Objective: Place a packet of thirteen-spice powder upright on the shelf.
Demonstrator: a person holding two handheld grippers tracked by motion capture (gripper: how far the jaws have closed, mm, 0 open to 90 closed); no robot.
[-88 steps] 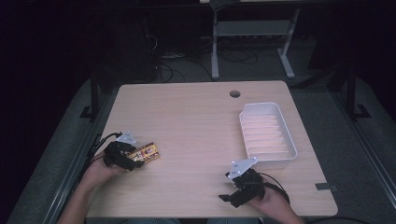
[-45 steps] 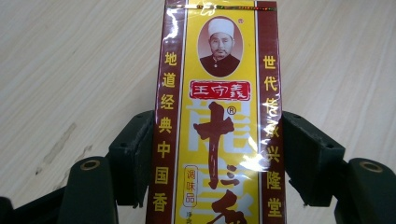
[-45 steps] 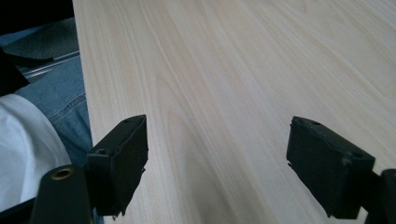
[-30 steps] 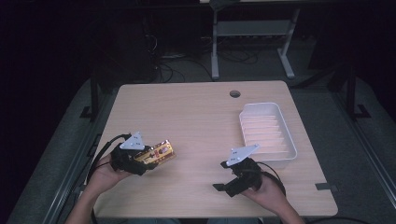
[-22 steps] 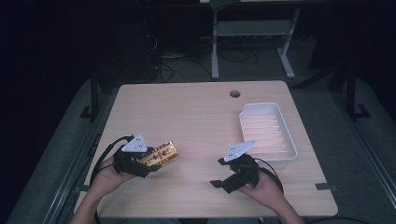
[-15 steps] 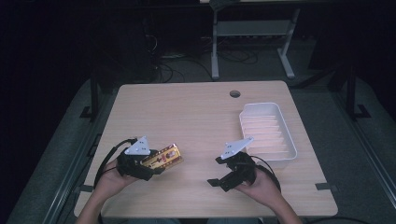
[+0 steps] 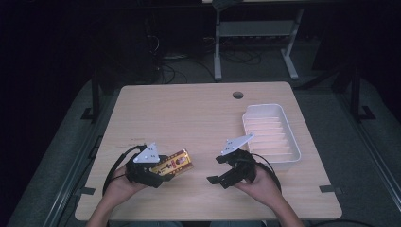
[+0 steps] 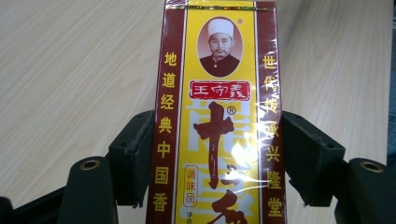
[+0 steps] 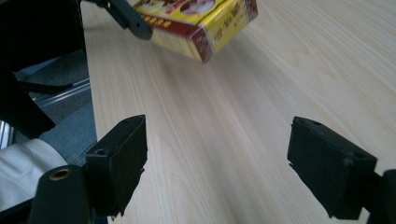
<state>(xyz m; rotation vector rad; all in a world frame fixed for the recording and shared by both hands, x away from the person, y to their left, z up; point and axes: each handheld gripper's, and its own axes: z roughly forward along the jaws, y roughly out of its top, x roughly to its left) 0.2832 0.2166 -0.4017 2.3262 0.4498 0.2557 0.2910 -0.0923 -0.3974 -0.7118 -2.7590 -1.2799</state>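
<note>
A yellow-and-maroon box [image 7: 177, 163] with Chinese print and a portrait is held by my left gripper [image 7: 164, 167] just above the wooden table [image 7: 189, 113], near its front left. In the left gripper view both pads press on the long sides of the box [image 8: 217, 93], so the left gripper [image 8: 217, 161] is shut on it. My right gripper [image 7: 215, 170] is to the right of the box and points toward it, jaws wide apart. In the right gripper view the box's end [image 9: 210, 21] hangs ahead of the open right gripper [image 9: 217, 156], with bare table between the jaws.
A white ribbed tray [image 7: 297, 147] stands at the table's right side, close behind my right hand. A round cable hole [image 7: 238, 95] sits near the far edge. A sleeve [image 9: 23, 163] and the table's near edge are at the left of the right gripper view.
My left gripper has carried the box to the right, toward the table's middle and the right gripper. The right gripper has shifted slightly left and stays open.
</note>
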